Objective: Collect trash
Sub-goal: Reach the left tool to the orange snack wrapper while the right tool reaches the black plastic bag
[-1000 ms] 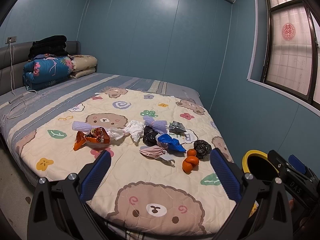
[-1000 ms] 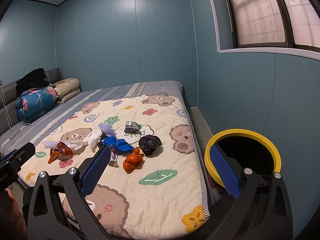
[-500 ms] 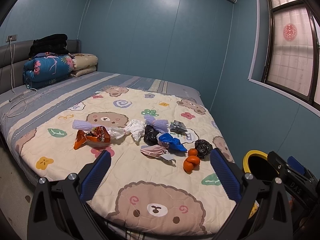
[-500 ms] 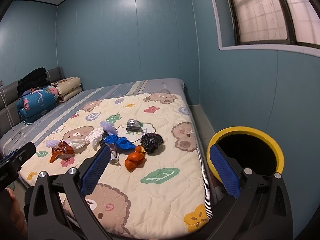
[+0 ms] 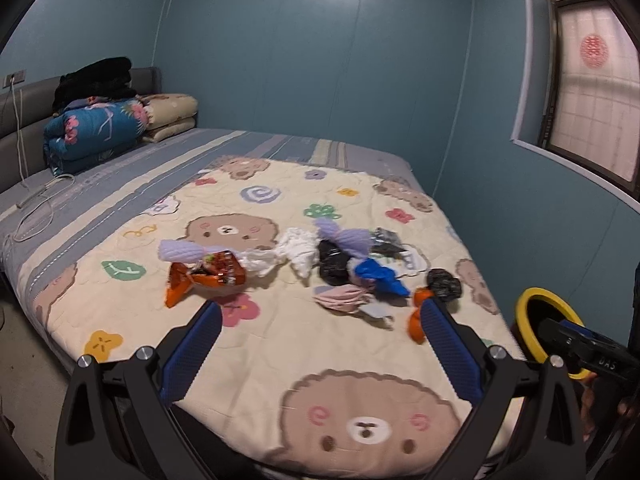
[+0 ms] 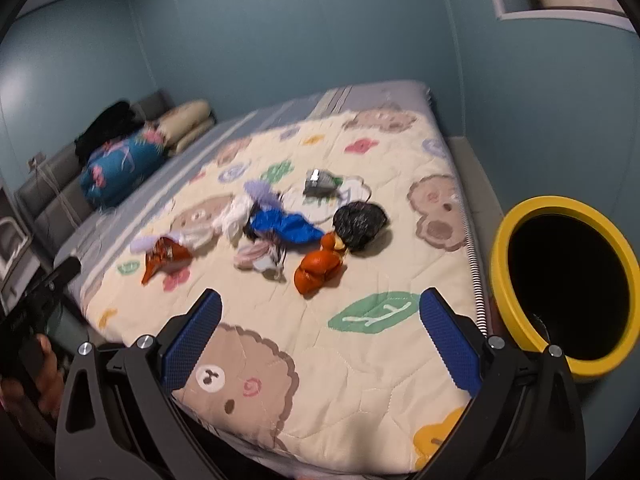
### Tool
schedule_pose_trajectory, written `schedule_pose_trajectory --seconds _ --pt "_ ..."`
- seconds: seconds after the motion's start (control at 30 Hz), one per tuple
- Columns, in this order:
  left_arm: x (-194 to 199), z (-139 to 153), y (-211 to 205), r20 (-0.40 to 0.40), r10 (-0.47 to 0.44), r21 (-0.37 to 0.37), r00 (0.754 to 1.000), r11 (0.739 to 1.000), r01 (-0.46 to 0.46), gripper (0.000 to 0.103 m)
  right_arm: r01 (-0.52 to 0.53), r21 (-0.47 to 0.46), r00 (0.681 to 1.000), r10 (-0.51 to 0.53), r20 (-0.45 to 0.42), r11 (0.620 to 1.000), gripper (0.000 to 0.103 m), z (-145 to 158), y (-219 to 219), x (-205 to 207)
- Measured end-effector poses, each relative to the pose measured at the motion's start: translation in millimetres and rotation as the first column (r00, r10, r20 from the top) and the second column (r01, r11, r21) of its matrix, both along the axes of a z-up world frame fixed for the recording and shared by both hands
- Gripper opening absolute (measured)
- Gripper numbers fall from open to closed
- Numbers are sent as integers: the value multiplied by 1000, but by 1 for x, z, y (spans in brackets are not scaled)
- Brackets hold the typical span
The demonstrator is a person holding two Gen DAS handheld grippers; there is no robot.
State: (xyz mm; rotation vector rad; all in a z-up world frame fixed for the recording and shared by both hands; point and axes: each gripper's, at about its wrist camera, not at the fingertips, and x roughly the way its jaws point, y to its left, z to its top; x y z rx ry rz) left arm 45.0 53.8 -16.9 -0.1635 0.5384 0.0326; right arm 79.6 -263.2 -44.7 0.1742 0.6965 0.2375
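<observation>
Both grippers hang over the near edge of the bed [image 5: 120, 184], each with its blue-padded jaws spread wide and nothing between them. The left gripper [image 5: 320, 344] faces the middle of the quilt [image 5: 280, 352]; the right gripper [image 6: 320, 336] faces the near right corner, beside the bin [image 6: 500, 264].

The trash lies in a loose row across the middle of the quilt, well apart from both grippers. Farthest left is an orange snack wrapper [image 5: 204, 278] with print on it too small to read. A white crumpled bag [image 5: 292, 252] and a pale purple wrapper [image 5: 344, 236] sit next to it, then a black bag [image 5: 332, 266], a blue bag [image 5: 380, 278], and a pink mask [image 5: 344, 298]. An orange bag [image 6: 320, 268] touches a black crumpled bag [image 6: 360, 224] nearest the right edge of the bed. In the left wrist view the right jaw covers most of the orange bag. A grey foil packet [image 6: 320, 184] lies just behind the row; its label is unreadable.

The right wrist view is blurred, so the smaller pieces run together there. The yellow-rimmed bin stands on the floor off the right edge of the bed, its inside black and its bottom cut off by the gripper frame. In the left wrist view the other gripper's body crosses the bin, showing the letters "DAS". Folded bedding [image 5: 96, 132] is stacked at the far left corner.
</observation>
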Motion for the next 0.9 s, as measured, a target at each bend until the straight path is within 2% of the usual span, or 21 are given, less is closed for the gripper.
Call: schedule_pose_trajectory --seconds 0.27,0.33,0.4,0.47,0.63,0.8,0.9 --pt "43 -13 62 -130 47 -38 990 998 -52 96 -45 -21 996 44 -74 999 95 -4 4 50" --pt "53 -17 73 -147 62 -15 987 998 -65 96 -37 -67 997 33 -71 997 95 -5 9 63" --pt "64 -22 86 -164 88 26 982 996 -85 96 -35 -82 995 28 -91 996 95 -10 12 75" --pt "73 -28 100 -182 89 31 979 996 -85 96 -27 -84 993 17 -117 996 95 -15 12 90" --pt "104 -53 139 -268 79 -29 960 996 -90 96 -23 -74 982 9 -188 997 95 -31 11 133" --pt "137 -78 176 -334 75 -165 939 977 -137 96 -6 -52 961 -9 -277 999 95 -48 10 175" --pt "152 -90 185 -355 80 -185 931 971 -154 96 3 -50 953 -18 -304 999 95 -55 14 196"
